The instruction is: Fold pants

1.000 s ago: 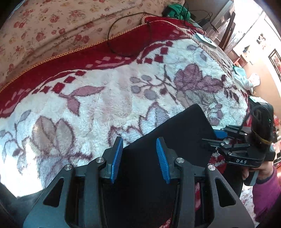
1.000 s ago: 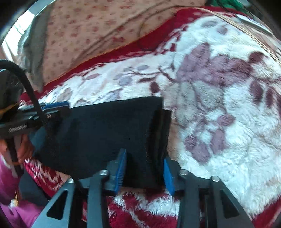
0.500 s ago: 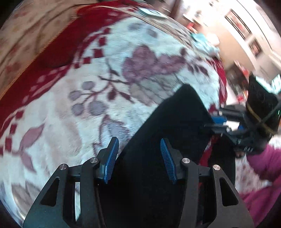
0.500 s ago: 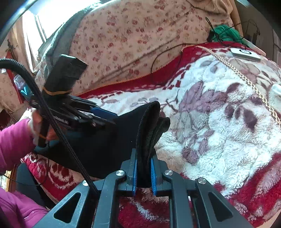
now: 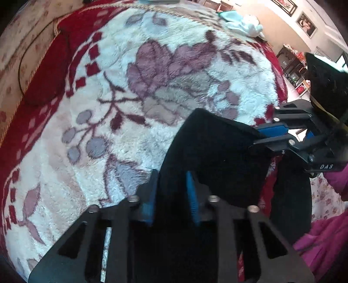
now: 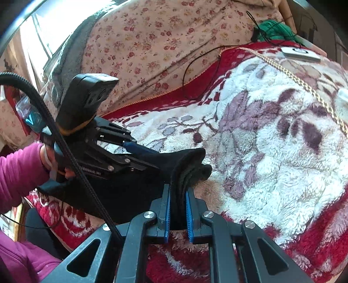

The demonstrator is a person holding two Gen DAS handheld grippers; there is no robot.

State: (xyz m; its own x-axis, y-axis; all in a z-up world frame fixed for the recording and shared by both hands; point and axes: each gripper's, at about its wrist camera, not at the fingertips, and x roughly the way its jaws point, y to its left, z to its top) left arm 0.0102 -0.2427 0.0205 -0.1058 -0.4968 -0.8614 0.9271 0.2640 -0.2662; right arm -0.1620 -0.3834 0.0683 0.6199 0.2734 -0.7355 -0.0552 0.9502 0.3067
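Observation:
The black pants (image 5: 217, 152) are held up over the near edge of the bed. My left gripper (image 5: 171, 180) is shut on one edge of the pants; in the right wrist view it (image 6: 150, 152) grips the cloth from the left. My right gripper (image 6: 178, 196) is shut on the bunched, layered edge of the pants (image 6: 121, 187); in the left wrist view it (image 5: 261, 136) pinches the cloth from the right. The pants hang stretched between the two grippers.
A fluffy white, red and purple flowered blanket (image 5: 152, 87) covers the bed. A floral sheet (image 6: 152, 37) lies behind it with a black cable (image 6: 195, 65), a green cloth (image 6: 274, 28) and a white device (image 6: 300, 54). A light blue cloth (image 5: 239, 19) lies far off.
Both grippers have shut on the pants, the right first, then the left. The pants have come up off the blanket and both cameras have tilted.

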